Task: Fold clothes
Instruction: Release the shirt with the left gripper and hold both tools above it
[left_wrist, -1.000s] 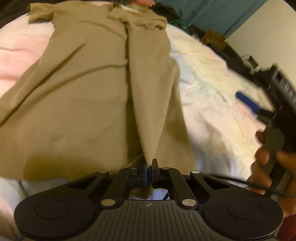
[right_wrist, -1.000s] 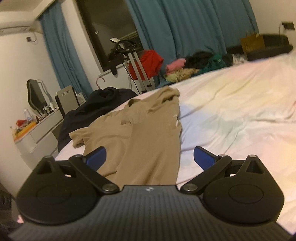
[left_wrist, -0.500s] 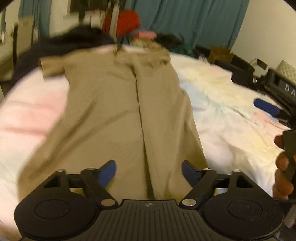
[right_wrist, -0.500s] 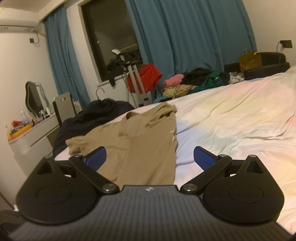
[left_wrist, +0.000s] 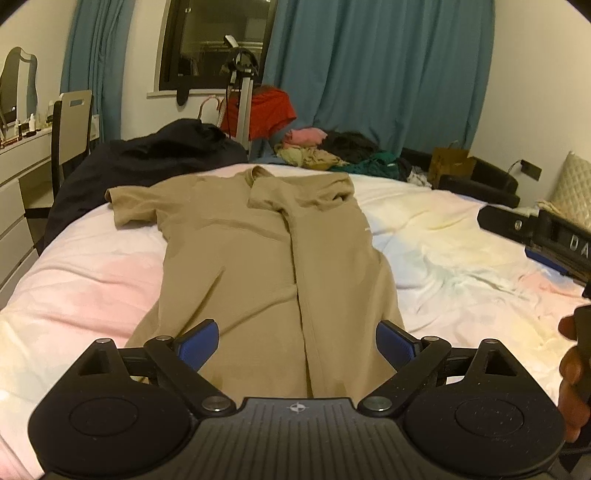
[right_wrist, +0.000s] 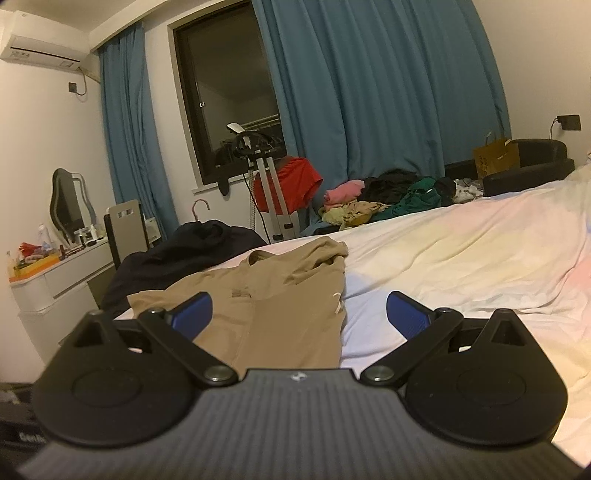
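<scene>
- on the bed with the pale pastel sheet (left_wrist: 461, 266), the tan short-sleeved shirt (left_wrist: 258, 266) lies flat, collar at the far end, hem at the near edge.
- shirt's right side is folded inward over the middle; fold edge runs lengthwise down the shirt. left sleeve sticks out flat to the left.
- left gripper (left_wrist: 295, 341) hangs over the shirt's hem, blue-padded fingers (left_wrist: 197, 341) spread wide, nothing between them, not touching the cloth.
- right gripper (right_wrist: 299, 314) sits just right of the shirt's near end, fingers spread wide, empty. in the left wrist view its black body shows right of the shirt, with the person's hand (left_wrist: 570, 369) on the handle.
- dark heap of clothing (left_wrist: 147, 158) lies just past the shirt's left sleeve, at the bed's far left corner.
- beyond the shirt's collar: mixed pile of coloured clothes (left_wrist: 332, 151) on the floor, blue curtains (left_wrist: 380, 74) behind it.
- red garment (right_wrist: 291, 184) hangs on a metal stand beyond the shirt, below the dark window.
</scene>
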